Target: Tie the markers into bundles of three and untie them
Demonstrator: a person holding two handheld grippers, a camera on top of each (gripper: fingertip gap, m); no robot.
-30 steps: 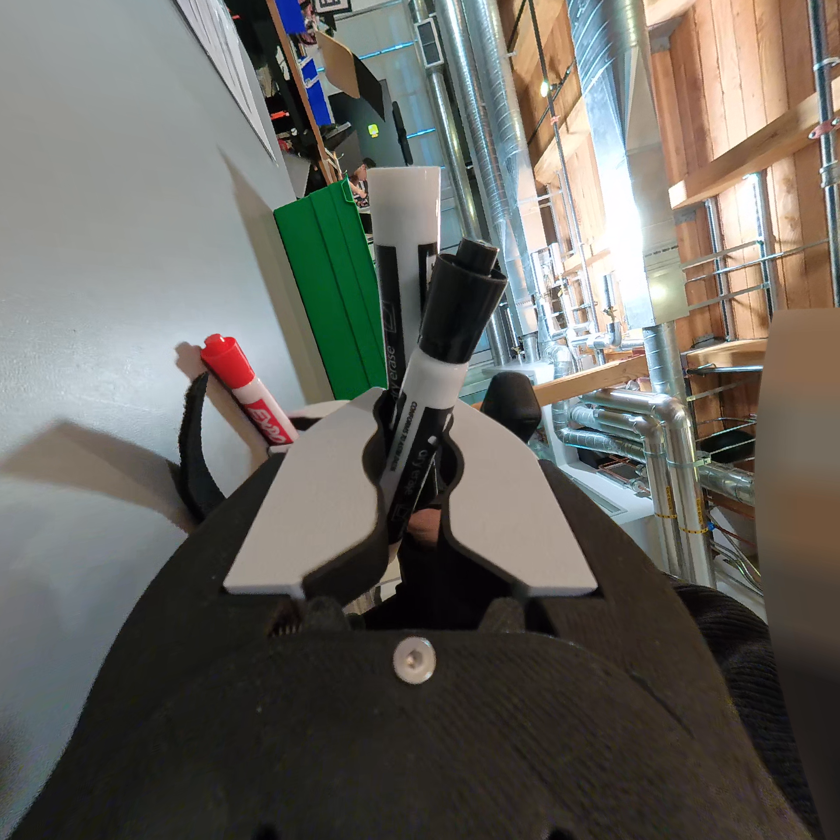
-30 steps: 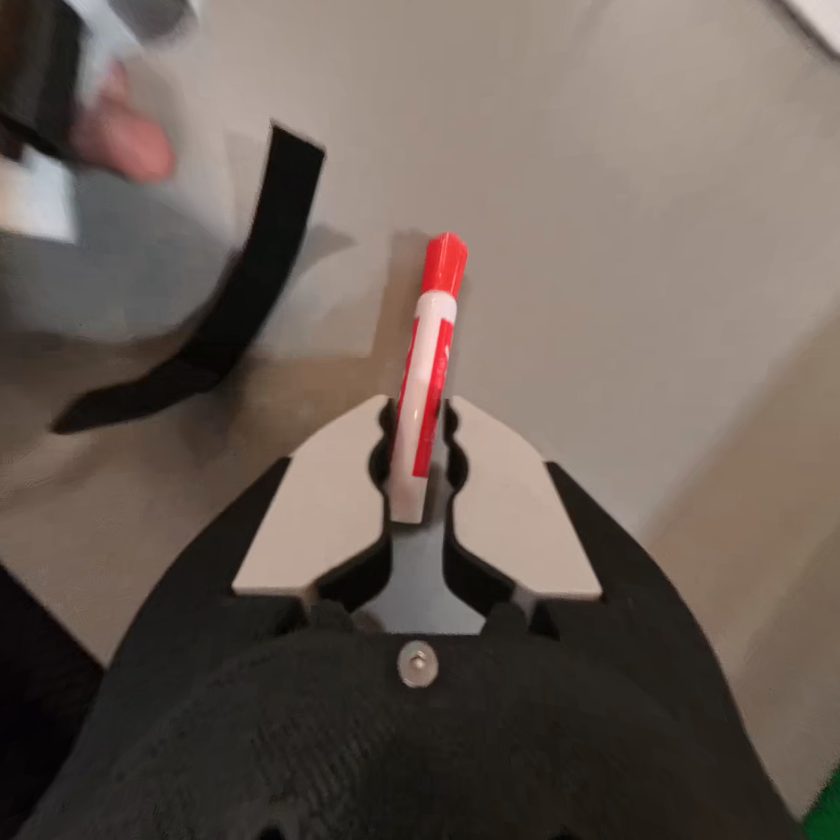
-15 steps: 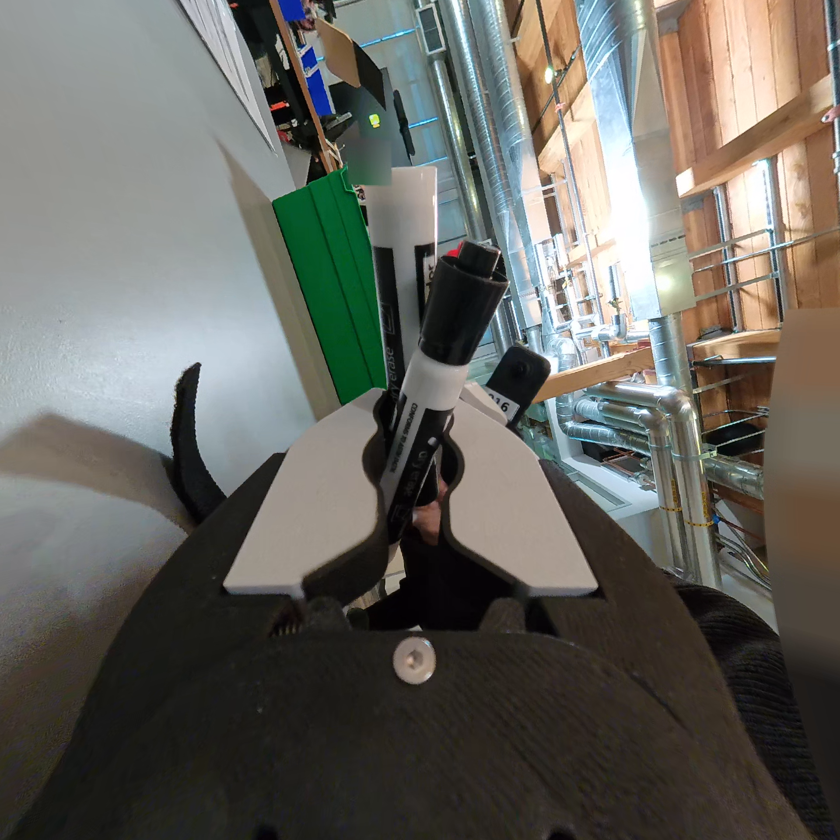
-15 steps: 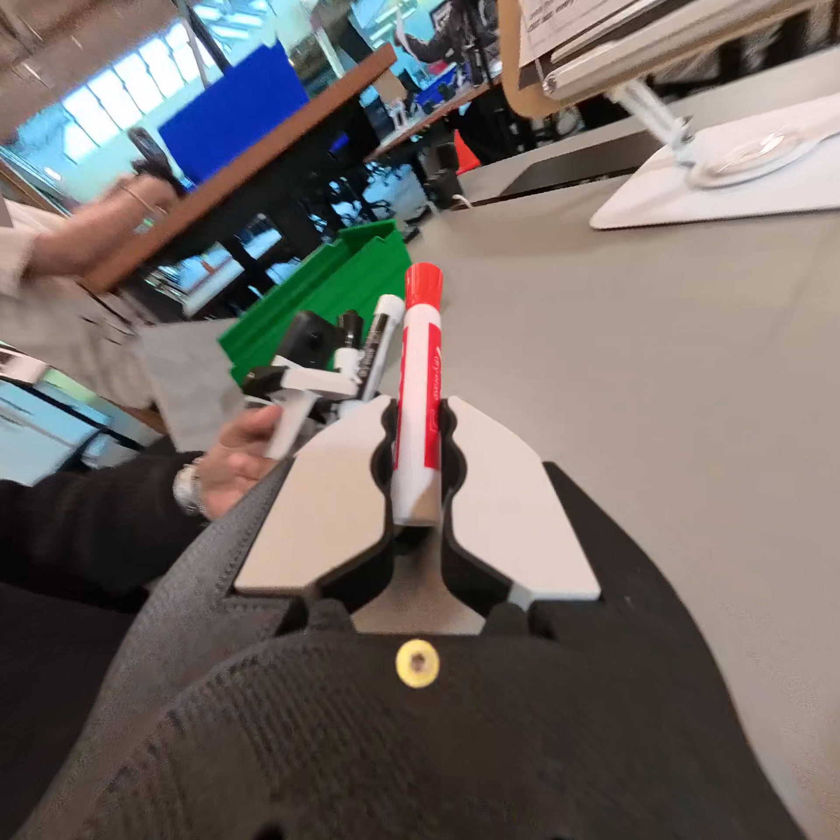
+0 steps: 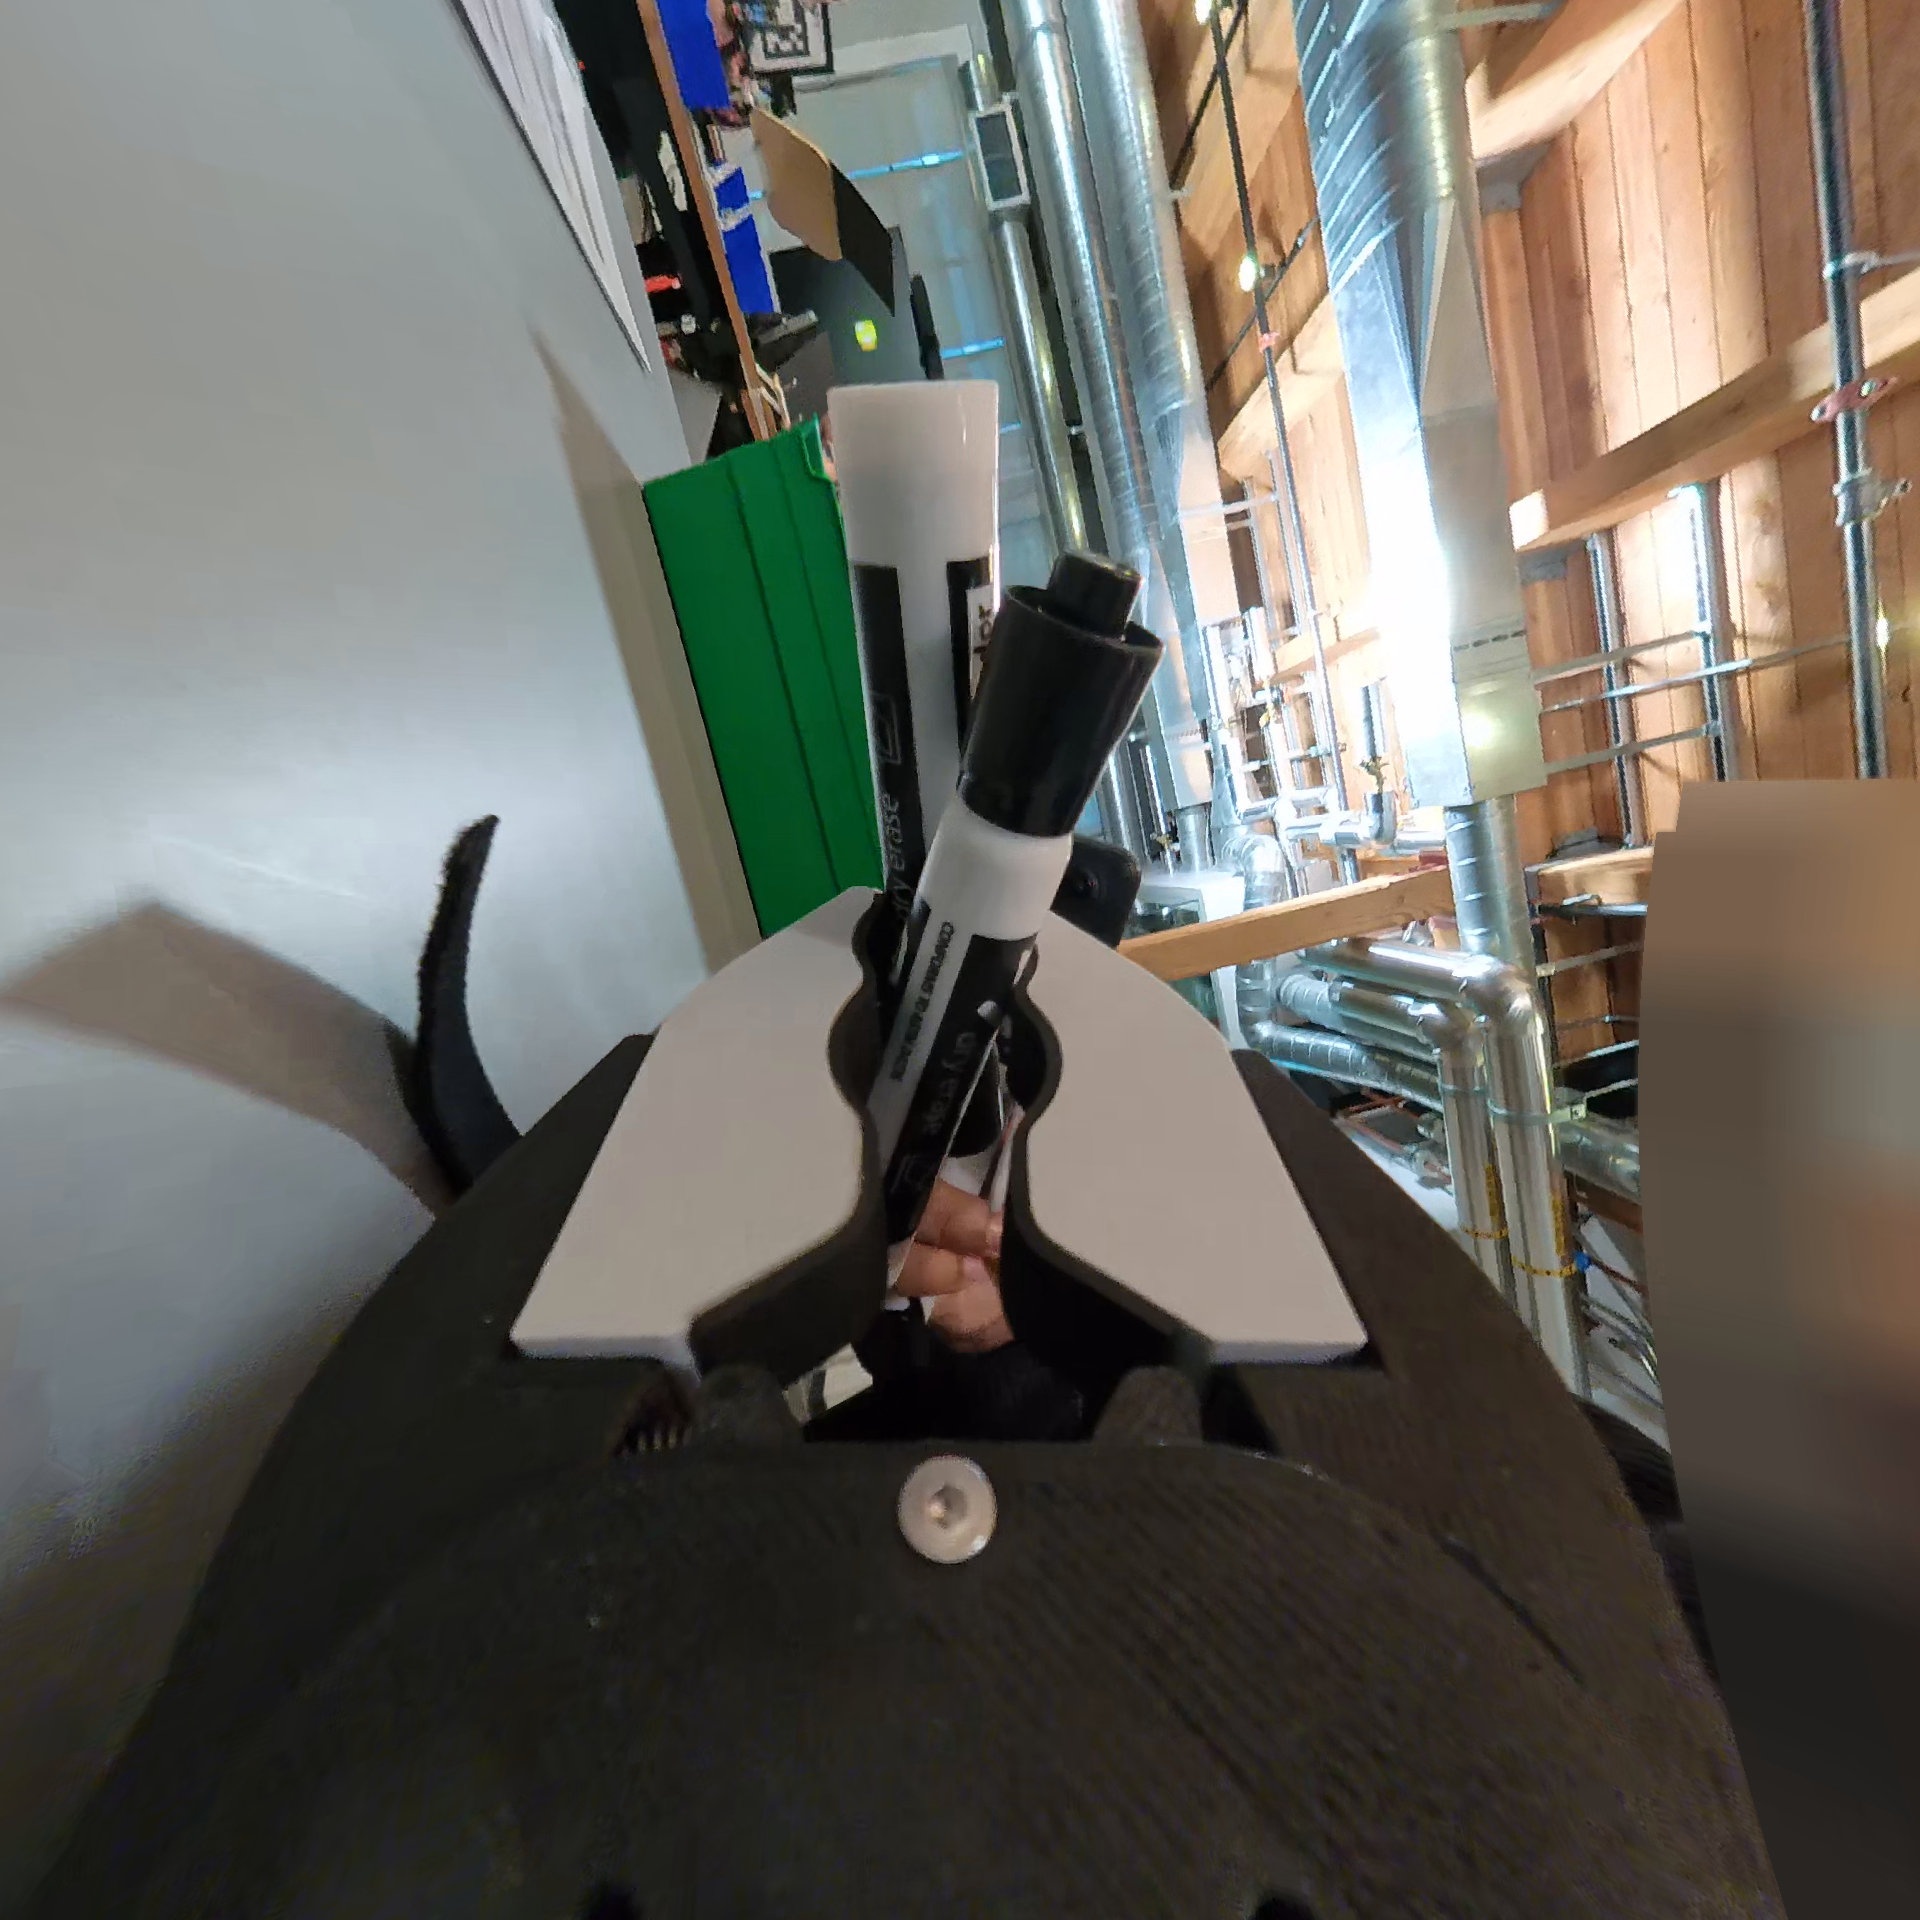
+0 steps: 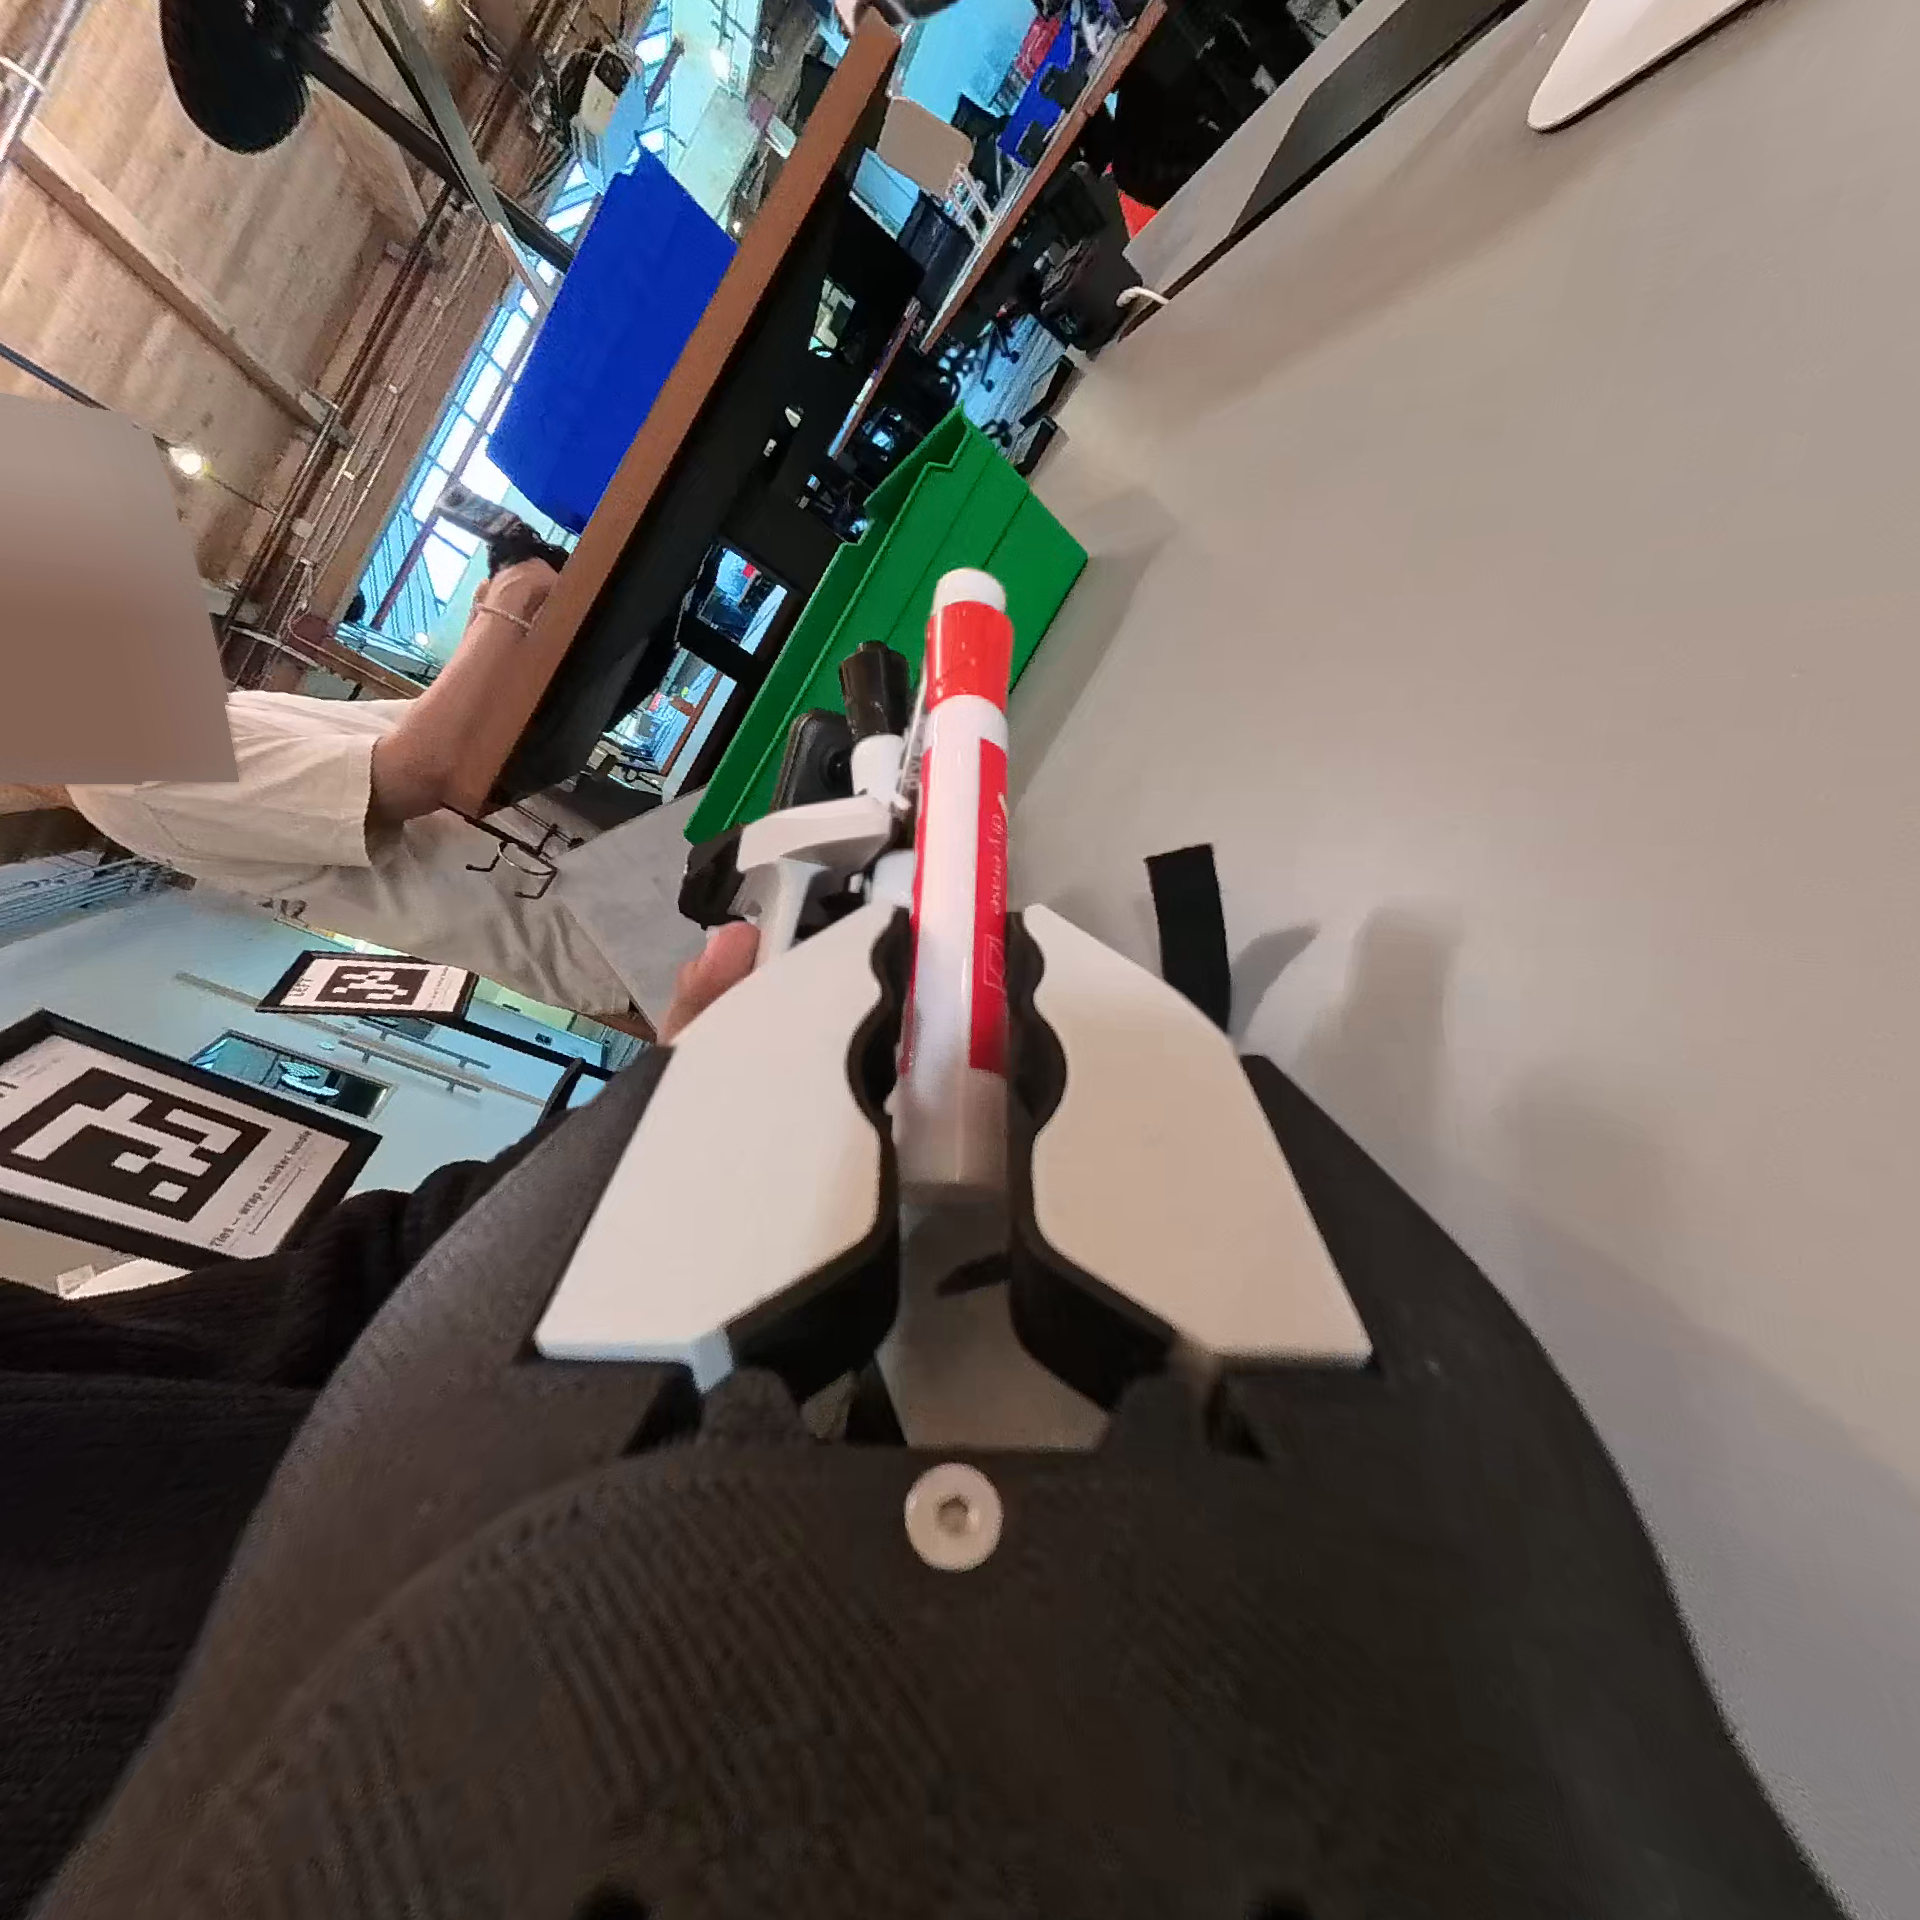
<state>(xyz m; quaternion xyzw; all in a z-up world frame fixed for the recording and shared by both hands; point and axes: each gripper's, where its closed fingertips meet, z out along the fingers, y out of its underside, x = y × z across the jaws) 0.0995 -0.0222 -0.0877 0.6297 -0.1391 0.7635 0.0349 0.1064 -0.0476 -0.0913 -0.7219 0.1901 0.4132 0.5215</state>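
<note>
My left gripper (image 5: pixel 940 966) is shut on two black markers: one with its black cap (image 5: pixel 1049 727) up, and behind it one with its white end (image 5: pixel 920 488) up. They are lifted off the grey table (image 5: pixel 260 520). My right gripper (image 6: pixel 956 966) is shut on a red marker (image 6: pixel 961 831), held in the air close beside the left gripper (image 6: pixel 800 842) and its black markers (image 6: pixel 873 686). A black strap (image 5: pixel 452 997) lies curled on the table left of my left gripper; it also shows in the right wrist view (image 6: pixel 1190 935).
A green bin (image 5: pixel 764 686) stands on the table beyond the markers; it also shows in the right wrist view (image 6: pixel 914 613). A person in a pale sleeve (image 6: pixel 312 790) sits at a wooden desk (image 6: pixel 675 395) to the left. A white base (image 6: pixel 1652 52) sits far right. Less than 4 cm separates the two grippers' tips.
My right gripper lifted the red marker off the table and swung it up next to the left gripper's black markers. The left gripper stayed nearly still with its two markers.
</note>
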